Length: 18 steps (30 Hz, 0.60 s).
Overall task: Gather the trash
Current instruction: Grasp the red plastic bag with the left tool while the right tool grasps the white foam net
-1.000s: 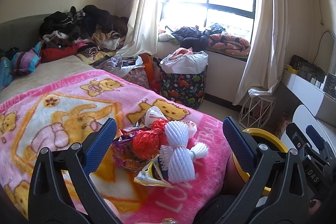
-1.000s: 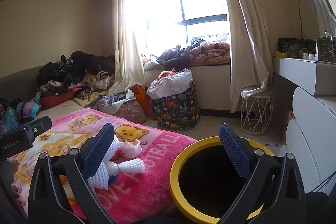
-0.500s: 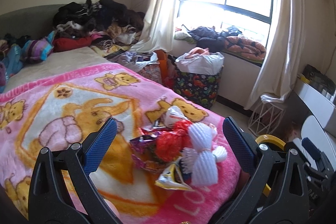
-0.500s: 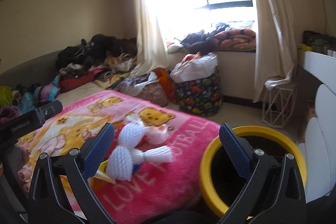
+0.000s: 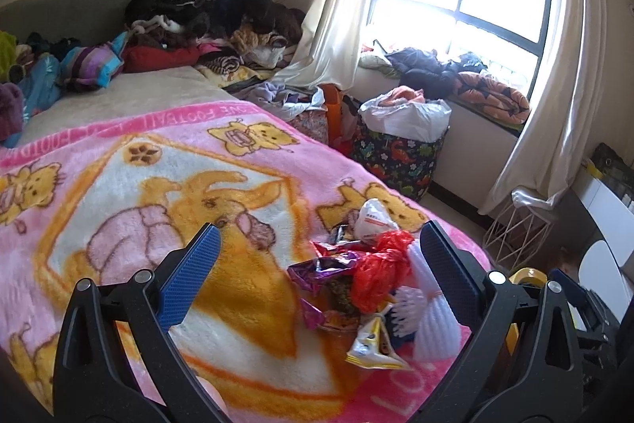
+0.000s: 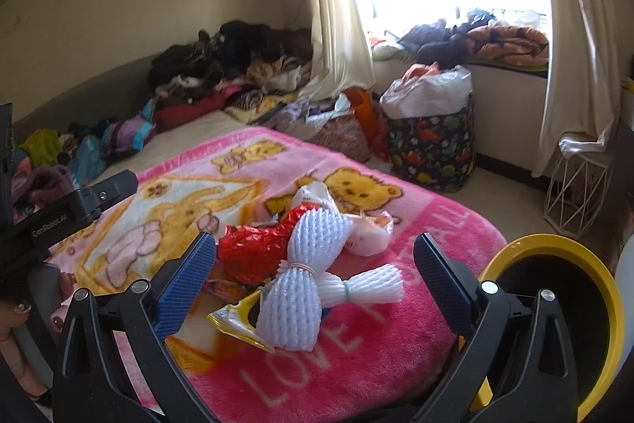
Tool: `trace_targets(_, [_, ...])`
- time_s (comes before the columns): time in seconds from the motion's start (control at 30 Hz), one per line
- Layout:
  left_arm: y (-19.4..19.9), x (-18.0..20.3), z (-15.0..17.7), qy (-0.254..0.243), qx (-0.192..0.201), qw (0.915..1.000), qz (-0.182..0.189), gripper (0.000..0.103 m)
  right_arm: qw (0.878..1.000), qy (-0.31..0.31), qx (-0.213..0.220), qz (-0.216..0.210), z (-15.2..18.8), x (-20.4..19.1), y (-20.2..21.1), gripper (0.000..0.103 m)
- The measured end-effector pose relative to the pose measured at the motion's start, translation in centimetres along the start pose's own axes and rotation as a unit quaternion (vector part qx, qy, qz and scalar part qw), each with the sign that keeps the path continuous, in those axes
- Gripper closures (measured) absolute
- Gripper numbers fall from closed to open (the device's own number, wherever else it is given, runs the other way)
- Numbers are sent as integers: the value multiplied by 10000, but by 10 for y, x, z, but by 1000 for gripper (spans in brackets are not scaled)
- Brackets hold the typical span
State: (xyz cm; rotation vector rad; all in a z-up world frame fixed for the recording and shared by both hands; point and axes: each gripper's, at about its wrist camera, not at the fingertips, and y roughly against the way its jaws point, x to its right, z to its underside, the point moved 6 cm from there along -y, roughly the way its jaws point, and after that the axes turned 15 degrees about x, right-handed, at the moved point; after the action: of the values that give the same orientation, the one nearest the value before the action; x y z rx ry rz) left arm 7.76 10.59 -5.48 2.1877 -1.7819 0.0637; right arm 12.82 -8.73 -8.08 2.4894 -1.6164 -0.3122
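left gripper and right gripper gape, empty.

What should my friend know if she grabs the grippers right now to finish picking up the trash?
Left gripper: open, empty, aimed at the trash pile.
Right gripper: open, empty, aimed at the same pile.
Trash sits in one heap on the pink blanket near the bed's corner: white foam nets, red plastic bag, purple wrapper, yellow wrapper, white packet.
Yellow-rimmed bin stands on the floor just past the blanket's edge, beside the right gripper.
Done: nothing grabbed yet, as far as the views show.
Left: pick up each piece and drop it in the bin.
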Motion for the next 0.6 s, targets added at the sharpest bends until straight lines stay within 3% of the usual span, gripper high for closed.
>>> trace_targets(0.37, [-54,6,40,37,-938,9938,603,11,9959,-298,-857,-47,18,28,-63,6])
trace_targets(0.6, [-73,21,65,-97,-1381,9863,898,34,9866,-818,-1401,-176,34,43,-96,6])
